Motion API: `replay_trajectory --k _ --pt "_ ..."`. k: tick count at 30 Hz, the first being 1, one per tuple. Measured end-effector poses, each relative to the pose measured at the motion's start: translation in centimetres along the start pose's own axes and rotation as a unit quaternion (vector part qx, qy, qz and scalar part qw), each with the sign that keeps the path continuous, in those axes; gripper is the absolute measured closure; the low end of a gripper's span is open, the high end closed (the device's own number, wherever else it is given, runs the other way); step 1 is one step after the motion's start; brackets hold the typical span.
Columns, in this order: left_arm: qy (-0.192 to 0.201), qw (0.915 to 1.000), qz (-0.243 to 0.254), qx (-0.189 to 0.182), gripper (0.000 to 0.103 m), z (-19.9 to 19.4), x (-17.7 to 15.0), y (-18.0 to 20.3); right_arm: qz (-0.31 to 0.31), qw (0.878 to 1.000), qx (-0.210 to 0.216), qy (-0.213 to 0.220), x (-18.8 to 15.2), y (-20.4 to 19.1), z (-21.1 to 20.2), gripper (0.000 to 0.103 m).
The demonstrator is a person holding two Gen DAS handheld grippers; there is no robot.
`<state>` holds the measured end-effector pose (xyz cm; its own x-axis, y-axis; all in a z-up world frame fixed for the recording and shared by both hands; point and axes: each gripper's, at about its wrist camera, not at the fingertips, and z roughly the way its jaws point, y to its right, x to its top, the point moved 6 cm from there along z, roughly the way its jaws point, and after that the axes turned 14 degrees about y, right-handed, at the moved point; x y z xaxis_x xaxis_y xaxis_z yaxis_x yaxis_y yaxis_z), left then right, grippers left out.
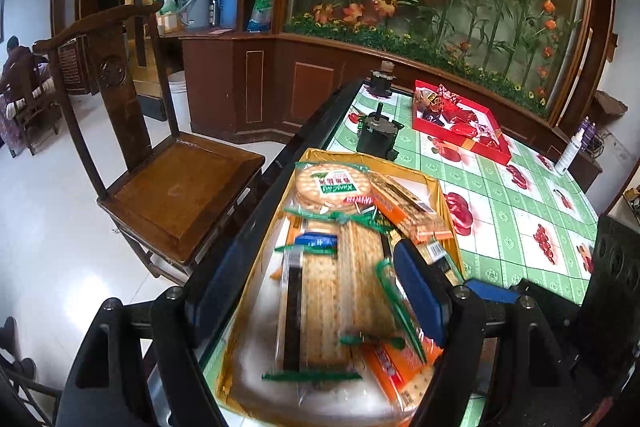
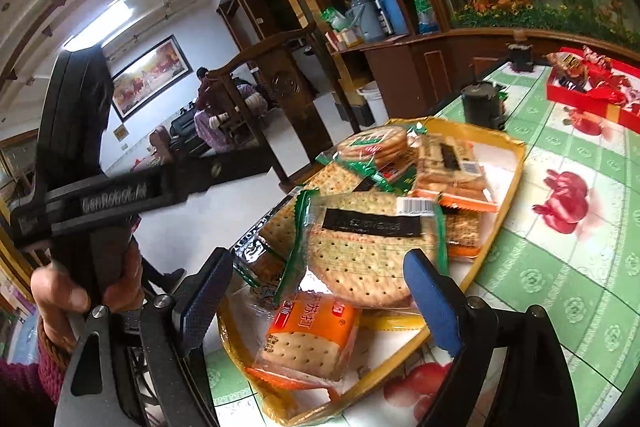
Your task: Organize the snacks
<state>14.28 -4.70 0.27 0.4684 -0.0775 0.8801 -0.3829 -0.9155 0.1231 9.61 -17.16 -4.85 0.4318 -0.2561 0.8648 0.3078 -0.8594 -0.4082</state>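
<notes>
A gold tray [image 1: 440,195] [image 2: 516,163] holds several cracker packets. Green-edged clear packets of square crackers [image 1: 344,291] lie in the middle, a round-cracker packet [image 1: 332,187] at the far end, and orange packets [image 1: 400,367] [image 2: 308,339] at the near end. My left gripper [image 1: 316,291] is open above the tray, its blue pads either side of the green-edged packets. My right gripper [image 2: 320,287] is open, its jaws around a large round cracker packet [image 2: 368,255]. Whether the pads touch it I cannot tell.
A red box of wrapped sweets [image 1: 460,119] [image 2: 592,87] sits farther back on the green checked tablecloth [image 1: 520,211]. Two dark devices [image 1: 378,135] stand beyond the tray. A white spray bottle [image 1: 570,151] stands at the right edge. A wooden chair [image 1: 160,179] stands left of the table.
</notes>
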Motion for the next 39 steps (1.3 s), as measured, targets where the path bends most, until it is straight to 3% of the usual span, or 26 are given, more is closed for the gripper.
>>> replay_trajectory --k 11,16,29,39 --pt "0.004 0.9998 0.018 0.01 0.025 -1.7 -3.9 1.5 0.019 0.999 -0.027 0.012 0.0 1.4 -2.3 0.012" --pt "0.008 0.9996 0.021 0.016 0.025 -2.0 -4.3 1.8 0.024 0.999 -0.034 0.014 -0.3 1.6 -3.1 0.012" --pt "0.06 0.9899 0.102 0.078 0.023 -3.0 -5.5 4.1 0.011 0.998 -0.057 0.015 -1.1 1.5 -4.4 0.012" --pt "0.081 0.9871 0.105 0.089 0.016 -3.5 -6.1 4.1 0.006 0.997 -0.073 0.013 -1.6 1.7 -4.8 0.012"
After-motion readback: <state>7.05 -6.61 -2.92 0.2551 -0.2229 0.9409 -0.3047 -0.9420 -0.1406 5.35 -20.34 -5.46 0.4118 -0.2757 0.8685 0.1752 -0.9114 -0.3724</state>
